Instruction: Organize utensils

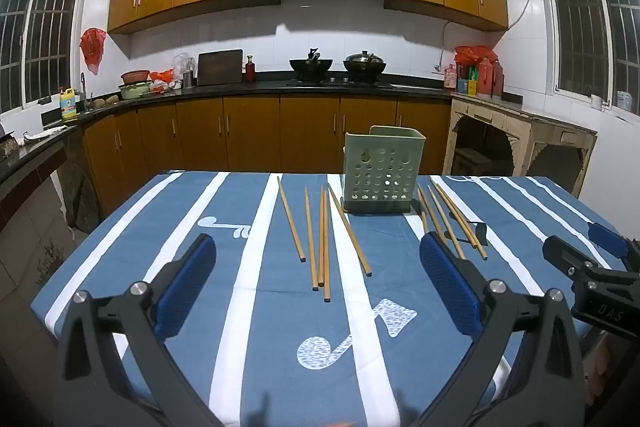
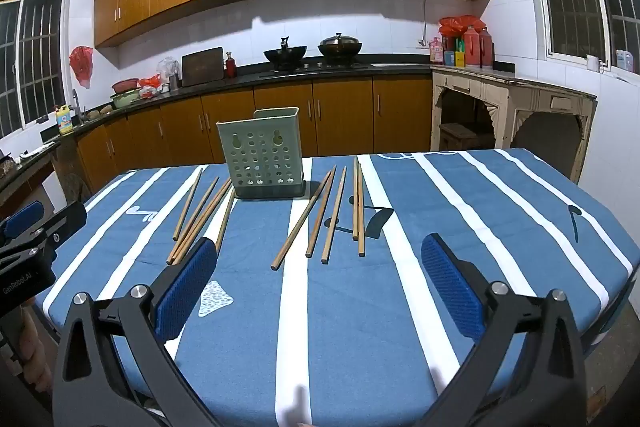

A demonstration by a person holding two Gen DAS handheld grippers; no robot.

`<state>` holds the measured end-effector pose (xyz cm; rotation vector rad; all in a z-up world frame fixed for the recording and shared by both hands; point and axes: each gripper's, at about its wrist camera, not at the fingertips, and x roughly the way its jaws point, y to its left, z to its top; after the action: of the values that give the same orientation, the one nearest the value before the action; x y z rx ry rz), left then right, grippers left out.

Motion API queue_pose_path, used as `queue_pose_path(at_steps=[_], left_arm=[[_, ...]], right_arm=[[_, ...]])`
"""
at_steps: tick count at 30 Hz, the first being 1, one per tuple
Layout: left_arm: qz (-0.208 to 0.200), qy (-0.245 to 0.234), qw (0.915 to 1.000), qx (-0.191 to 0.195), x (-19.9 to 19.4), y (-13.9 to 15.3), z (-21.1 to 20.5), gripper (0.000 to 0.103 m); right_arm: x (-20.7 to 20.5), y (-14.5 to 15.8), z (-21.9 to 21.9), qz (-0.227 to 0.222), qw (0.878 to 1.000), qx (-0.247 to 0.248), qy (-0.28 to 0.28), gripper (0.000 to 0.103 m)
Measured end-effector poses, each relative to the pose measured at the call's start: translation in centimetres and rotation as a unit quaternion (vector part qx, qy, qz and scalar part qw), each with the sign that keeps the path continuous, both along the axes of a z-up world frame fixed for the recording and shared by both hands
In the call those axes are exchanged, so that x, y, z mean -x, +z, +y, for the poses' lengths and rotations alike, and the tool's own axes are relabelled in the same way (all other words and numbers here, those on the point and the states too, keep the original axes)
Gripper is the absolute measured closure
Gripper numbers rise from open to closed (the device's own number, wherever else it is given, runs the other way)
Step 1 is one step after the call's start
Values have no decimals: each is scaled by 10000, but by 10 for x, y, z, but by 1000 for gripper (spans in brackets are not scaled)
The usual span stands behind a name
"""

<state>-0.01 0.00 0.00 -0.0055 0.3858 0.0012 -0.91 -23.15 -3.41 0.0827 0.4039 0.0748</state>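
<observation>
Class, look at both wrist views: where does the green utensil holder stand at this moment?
The holder stands upright near the far edge of the table, centre-right in the left wrist view and centre-left in the right, with loose chopsticks lying on the cloth either side.

- Your only upright obstacle: the green holder [image 1: 382,171] at the table's far edge.
- Chopsticks to its left [image 1: 322,239] and right [image 1: 452,219] lie flat.
- Bare cloth [image 2: 360,327] before both groups.

Both tongs, left tongs [image 1: 318,247] and right tongs [image 2: 320,251], have black arms, silver screws and blue textured pads [image 1: 186,291].
</observation>
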Motion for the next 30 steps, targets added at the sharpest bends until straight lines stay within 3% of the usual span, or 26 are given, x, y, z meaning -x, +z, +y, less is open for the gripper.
queue_pose_path(at_steps=[30], left_arm=[[20, 1, 10000, -10, 0, 0, 0, 4]], right_arm=[[0, -1, 0, 13, 10000, -17, 1, 2]])
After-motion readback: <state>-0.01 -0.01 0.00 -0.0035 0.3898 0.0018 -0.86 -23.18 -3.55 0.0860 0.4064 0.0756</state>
